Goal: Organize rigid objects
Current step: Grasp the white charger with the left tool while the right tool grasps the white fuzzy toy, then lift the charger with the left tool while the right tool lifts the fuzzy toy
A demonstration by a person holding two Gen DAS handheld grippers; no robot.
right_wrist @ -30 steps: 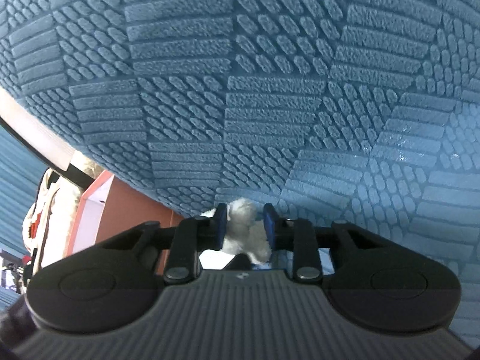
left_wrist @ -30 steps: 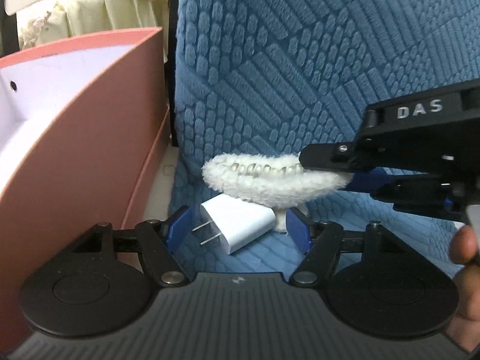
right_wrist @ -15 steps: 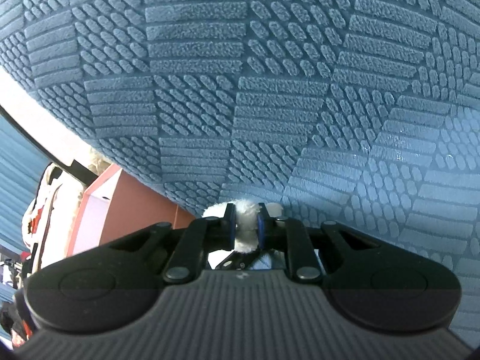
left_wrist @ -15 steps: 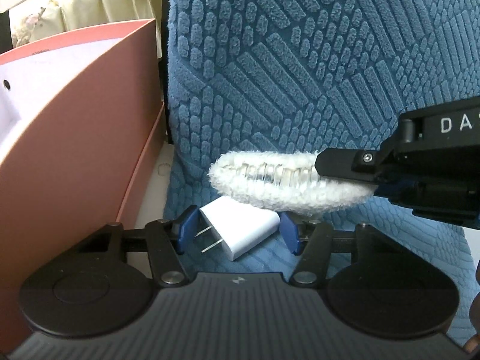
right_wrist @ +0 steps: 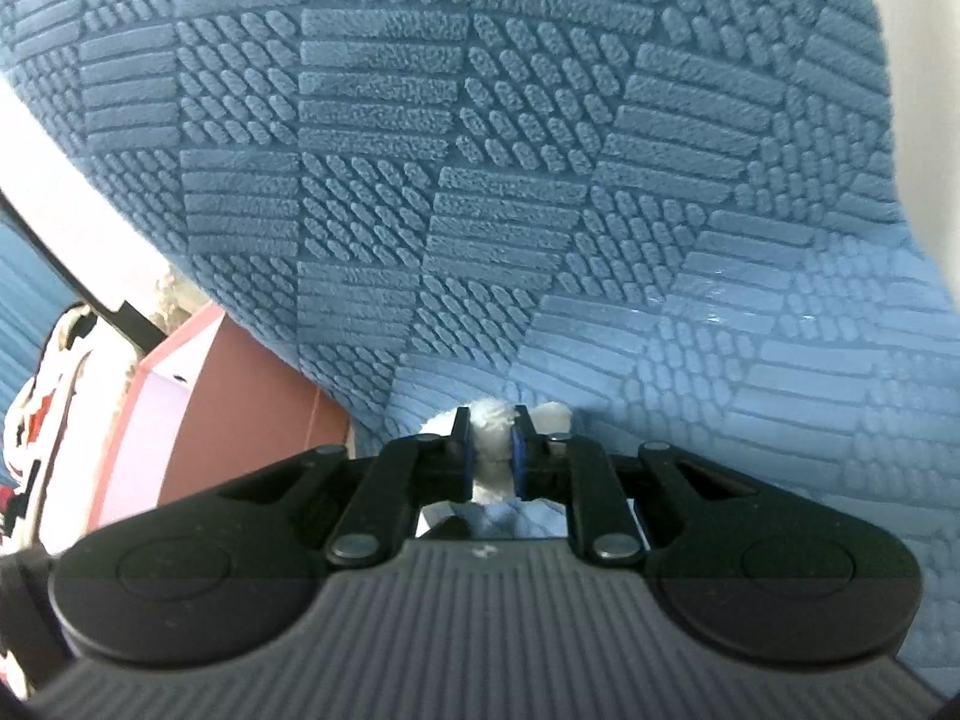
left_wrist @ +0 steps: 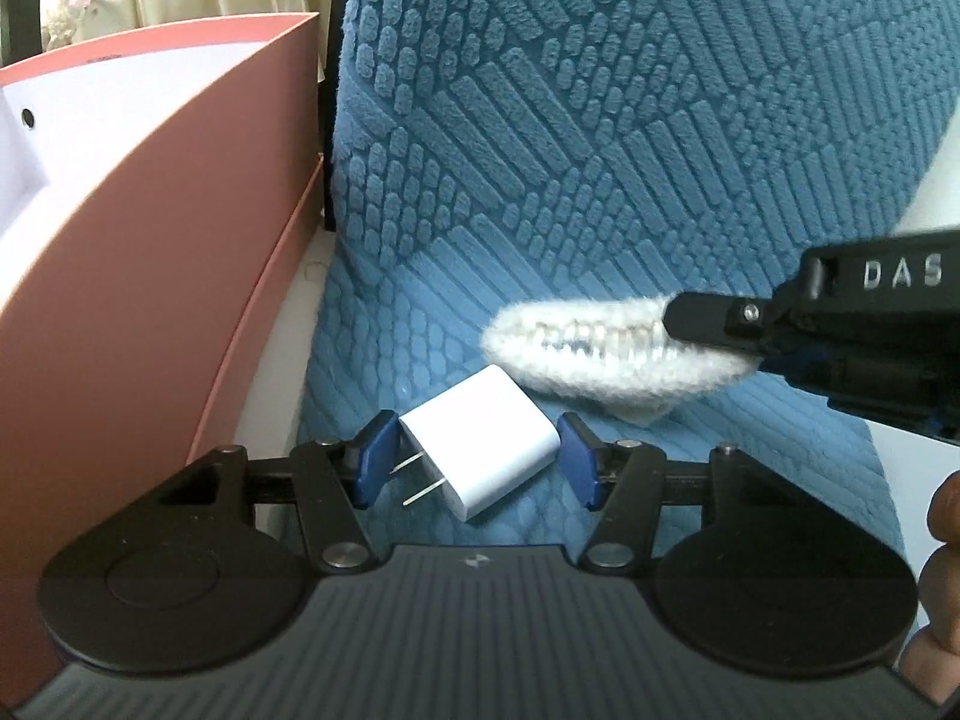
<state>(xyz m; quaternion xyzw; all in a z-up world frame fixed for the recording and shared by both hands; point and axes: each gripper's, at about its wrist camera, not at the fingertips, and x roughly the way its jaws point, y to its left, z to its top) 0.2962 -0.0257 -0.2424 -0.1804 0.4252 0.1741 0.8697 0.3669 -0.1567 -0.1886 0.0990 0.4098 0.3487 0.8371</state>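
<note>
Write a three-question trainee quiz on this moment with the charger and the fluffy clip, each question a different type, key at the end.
1. True or false: the left hand-held gripper is shut tight on the white charger.
2. Multiple choice: what does the right hand-held gripper hold? A) the charger B) the fluffy white hair clip C) the pink box
3. Fill in: the charger lies on the blue textured ____.

Key
1. False: its blue pads stand on either side of the charger with gaps showing.
2. B: its pads are closed on the fluffy end of the clip.
3. Cushion.
</note>
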